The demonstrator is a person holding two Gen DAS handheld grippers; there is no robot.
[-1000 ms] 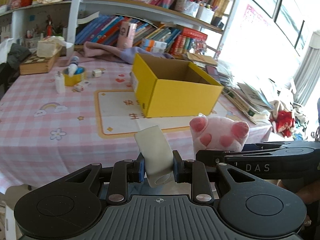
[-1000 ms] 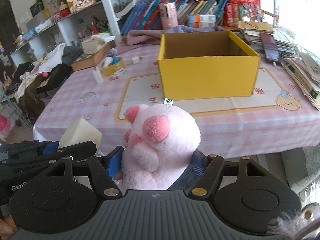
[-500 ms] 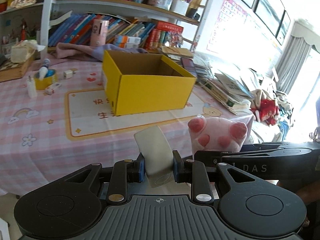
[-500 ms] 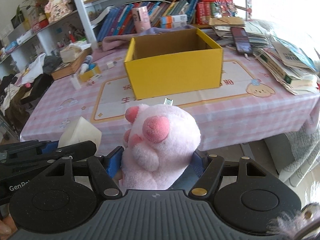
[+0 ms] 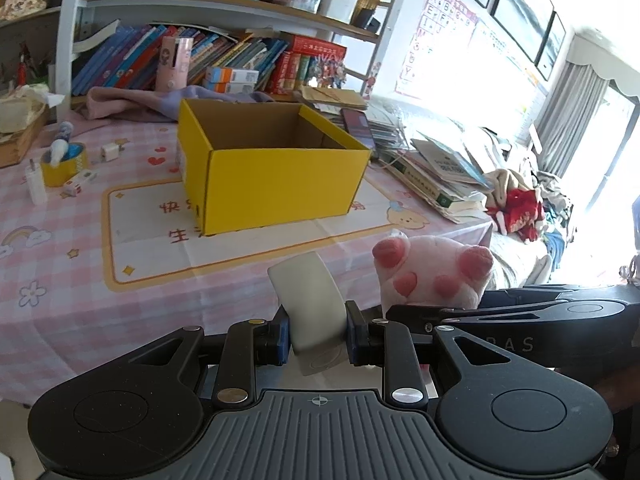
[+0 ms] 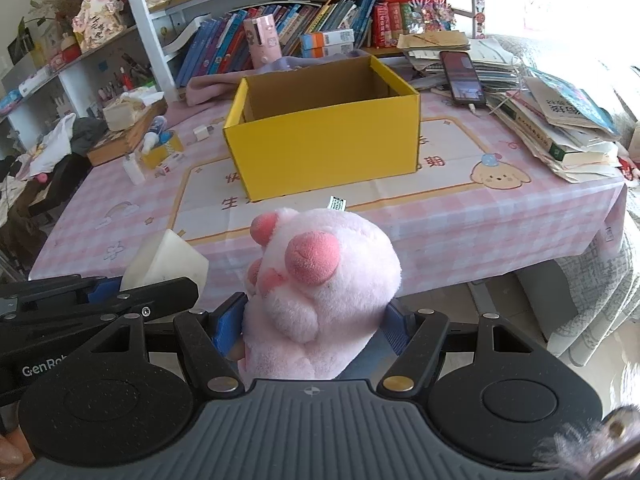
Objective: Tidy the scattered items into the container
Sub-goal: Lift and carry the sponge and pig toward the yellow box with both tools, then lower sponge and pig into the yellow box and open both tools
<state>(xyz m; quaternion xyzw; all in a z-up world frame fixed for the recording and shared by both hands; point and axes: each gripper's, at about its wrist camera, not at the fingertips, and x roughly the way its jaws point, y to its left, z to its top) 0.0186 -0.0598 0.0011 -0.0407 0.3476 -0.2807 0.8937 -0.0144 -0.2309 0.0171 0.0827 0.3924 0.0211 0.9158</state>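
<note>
An open yellow cardboard box [image 5: 276,176] [image 6: 328,152] stands on the pink checked tablecloth, and I see nothing inside it. My left gripper [image 5: 316,336] is shut on a white rounded block [image 5: 310,296], held off the table's near edge. To its right, my right gripper [image 6: 314,320] is shut on a pink plush paw [image 6: 320,280] with red pads. The plush paw [image 5: 432,276] shows in the left wrist view too, and the white block [image 6: 166,262] in the right wrist view. Both grippers hang in front of the box, short of the table.
A yellow tape roll [image 5: 64,162], a small white bottle [image 5: 36,182] and small white plugs lie at the table's far left. A stack of books and papers [image 6: 560,120] with a phone [image 6: 462,78] fills the right side. Bookshelves rise behind.
Both grippers have shifted sideways along the table's near edge with their loads, so the box now sits more centred in the left view and left of before in the right view. Grips unchanged.
</note>
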